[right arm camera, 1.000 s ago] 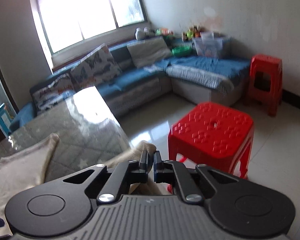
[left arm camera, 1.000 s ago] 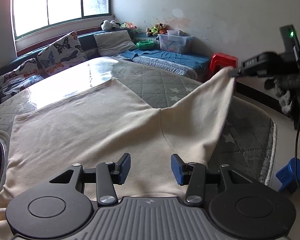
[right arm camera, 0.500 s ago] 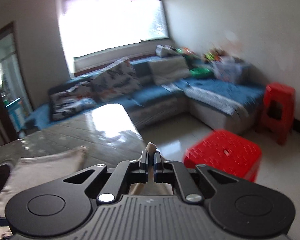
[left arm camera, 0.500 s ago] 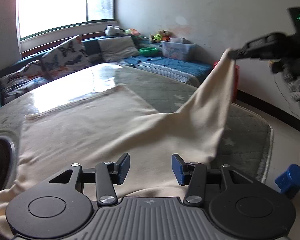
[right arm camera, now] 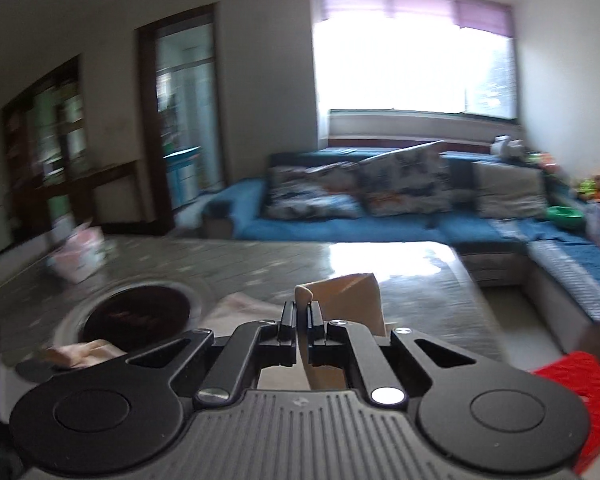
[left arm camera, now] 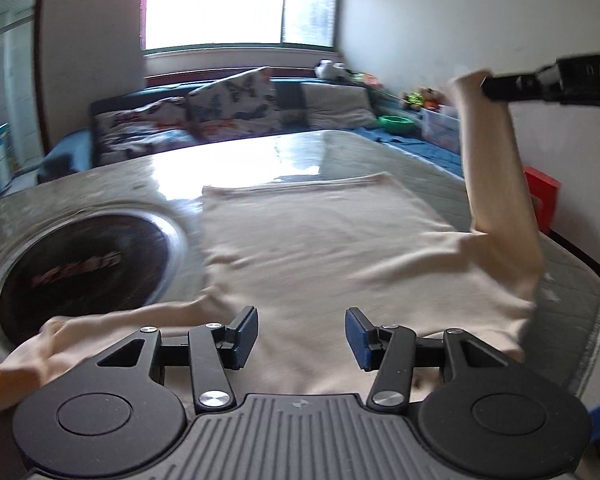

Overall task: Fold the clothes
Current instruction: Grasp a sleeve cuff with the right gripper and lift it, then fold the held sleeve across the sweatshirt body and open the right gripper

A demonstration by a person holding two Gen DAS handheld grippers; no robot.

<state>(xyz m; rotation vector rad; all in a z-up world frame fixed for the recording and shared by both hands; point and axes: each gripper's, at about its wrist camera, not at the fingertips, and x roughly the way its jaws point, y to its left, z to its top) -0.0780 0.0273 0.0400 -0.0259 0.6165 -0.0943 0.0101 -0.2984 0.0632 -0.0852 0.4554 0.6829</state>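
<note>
I am partway through the first fold of the cream garment, which lies spread across the middle of the left wrist frame on the quilted table. My right gripper is pinched tight on one sleeve end, which it holds high at the upper right of that frame, the sleeve hanging down to the shirt's body. My left gripper hovers wide apart over the near hem at bottom centre, gripping nothing. Next, I judge, the lifted sleeve needs carrying leftward across the body and laying flat. The table's edge runs close down the right side, so cloth could slide off there. The round dark inset at centre left borders the garment; beyond the far hem there is bare table.
</note>
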